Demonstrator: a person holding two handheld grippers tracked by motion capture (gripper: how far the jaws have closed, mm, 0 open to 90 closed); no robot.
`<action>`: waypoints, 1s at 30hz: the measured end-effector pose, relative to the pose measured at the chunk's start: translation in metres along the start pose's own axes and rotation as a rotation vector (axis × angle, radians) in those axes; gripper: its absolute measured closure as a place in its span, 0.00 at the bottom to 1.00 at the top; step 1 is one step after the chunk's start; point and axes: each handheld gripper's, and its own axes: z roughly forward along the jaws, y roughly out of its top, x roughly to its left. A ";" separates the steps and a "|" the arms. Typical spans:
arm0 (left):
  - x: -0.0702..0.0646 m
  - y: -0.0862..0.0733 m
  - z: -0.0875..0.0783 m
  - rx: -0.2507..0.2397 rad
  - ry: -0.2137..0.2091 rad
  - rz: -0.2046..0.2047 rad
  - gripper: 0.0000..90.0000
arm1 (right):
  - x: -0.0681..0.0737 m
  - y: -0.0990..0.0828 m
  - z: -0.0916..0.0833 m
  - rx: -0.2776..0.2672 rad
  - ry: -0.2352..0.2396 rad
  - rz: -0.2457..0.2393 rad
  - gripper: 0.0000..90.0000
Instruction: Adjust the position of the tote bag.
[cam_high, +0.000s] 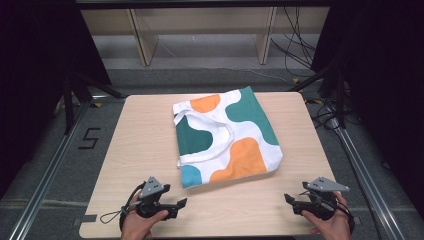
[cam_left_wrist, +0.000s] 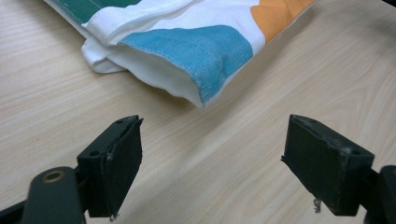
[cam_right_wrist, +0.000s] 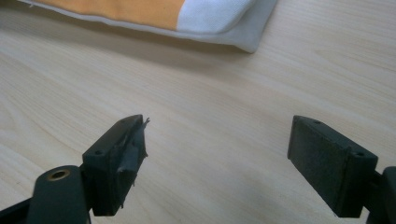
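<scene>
A cloth tote bag (cam_high: 227, 135) with white, orange, teal and blue patches lies flat in the middle of the wooden table (cam_high: 140, 150), its white handles folded over its top. My left gripper (cam_high: 180, 205) is held near the front left edge, open and empty, its jaws pointing toward the bag's blue corner (cam_left_wrist: 201, 51). My right gripper (cam_high: 290, 201) sits near the front right edge, also open and empty. Its view shows the bag's orange and white corner (cam_right_wrist: 219, 18) a short way ahead. My left gripper (cam_left_wrist: 212, 154) and right gripper (cam_right_wrist: 217, 158) have bare table between their jaws.
Dark metal frame rails (cam_high: 50, 165) run along both sides of the table. Wooden shelving legs (cam_high: 145, 40) and loose cables (cam_high: 300, 45) stand on the floor beyond the far edge. A black "5" marker (cam_high: 90, 138) is on the floor at left.
</scene>
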 end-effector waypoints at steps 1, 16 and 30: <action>0.000 0.000 0.000 0.000 0.000 0.000 0.21 | 0.000 0.000 0.000 0.001 0.000 -0.001 0.23; -0.001 0.008 0.009 -0.015 -0.031 0.013 0.23 | 0.001 0.000 0.002 0.012 -0.008 -0.001 0.23; 0.000 0.018 0.027 0.010 -0.064 0.008 0.32 | 0.001 0.000 0.004 0.014 -0.014 -0.025 0.23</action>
